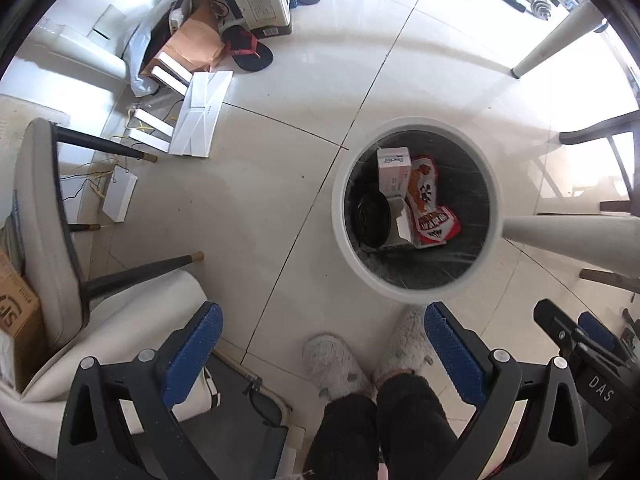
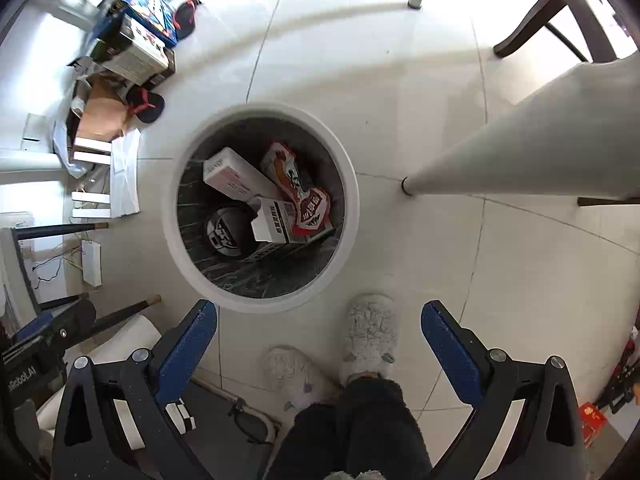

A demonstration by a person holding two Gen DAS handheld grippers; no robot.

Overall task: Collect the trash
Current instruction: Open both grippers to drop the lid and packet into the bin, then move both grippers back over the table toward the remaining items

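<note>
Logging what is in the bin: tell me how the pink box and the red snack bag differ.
The pink box is a stiff, pale rectangular carton with straight edges; the red snack bag is soft and crumpled, printed in red, orange and white. The box leans against the bin's dark liner, one end up; the bag lies draped beside it, partly over a white carton. Both are inside the white bin.

A round bin [image 2: 260,304] stands on the tiled floor [image 2: 400,100], seen from straight above. Inside it lie a tall carton [image 2: 232,178], a snack bag [image 2: 304,196] beside it, a smaller box [image 2: 276,222] touching both, and a round lid [image 2: 228,232] at the bin's wall. A table leg [image 2: 520,160] meets the floor just beside the bin — a person's slippers [image 2: 370,336] near its rim.
</note>
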